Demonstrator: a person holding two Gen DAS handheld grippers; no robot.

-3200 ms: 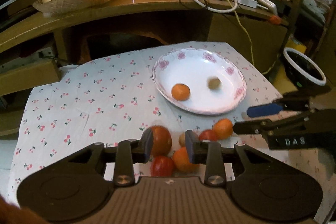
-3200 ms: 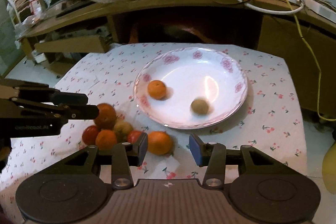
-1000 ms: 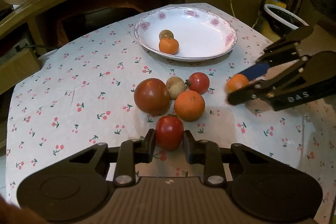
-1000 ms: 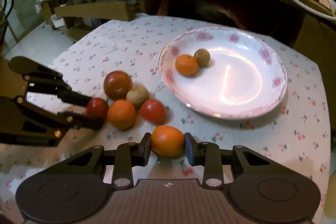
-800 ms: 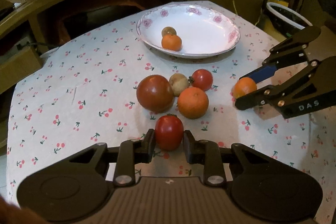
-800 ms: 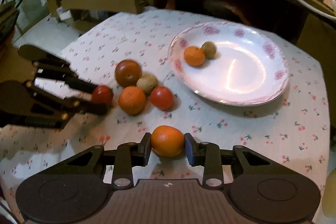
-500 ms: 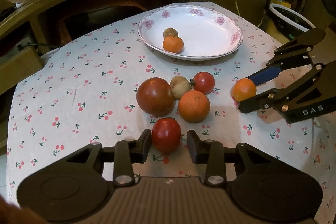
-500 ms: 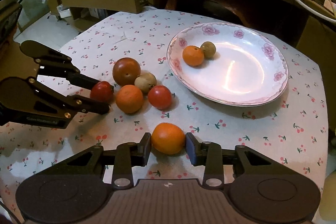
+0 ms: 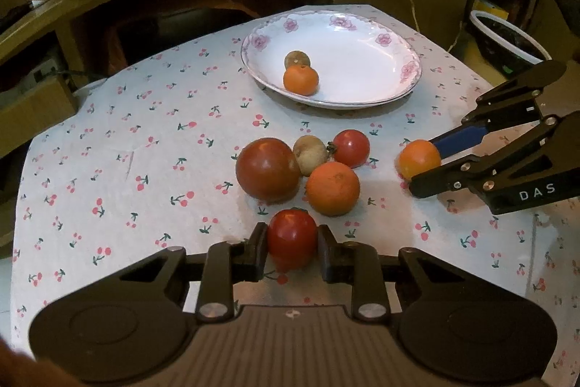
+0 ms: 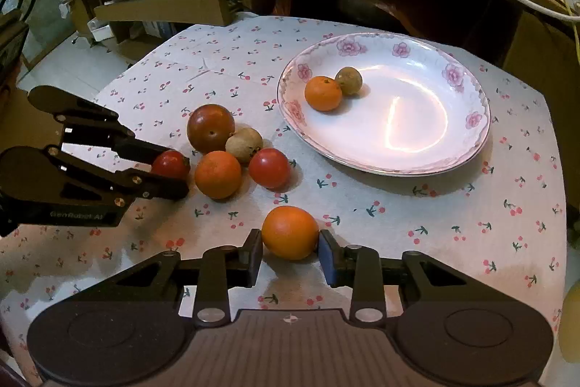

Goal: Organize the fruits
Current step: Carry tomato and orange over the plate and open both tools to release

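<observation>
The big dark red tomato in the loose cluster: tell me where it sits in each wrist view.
Left wrist: the big dark red tomato sits centre, left end of the cluster, beyond the left gripper.
Right wrist: it sits left of centre, at the cluster's far edge.
Shared landmark: the floral plate.

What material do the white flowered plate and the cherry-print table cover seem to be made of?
The white flowered plate: probably glazed ceramic or porcelain; it is glossy, with a bright curved reflection of light. Melamine is also possible.
The cherry-print table cover: thin matte fabric or paper-like sheet; visible fold creases, no shine.
</observation>
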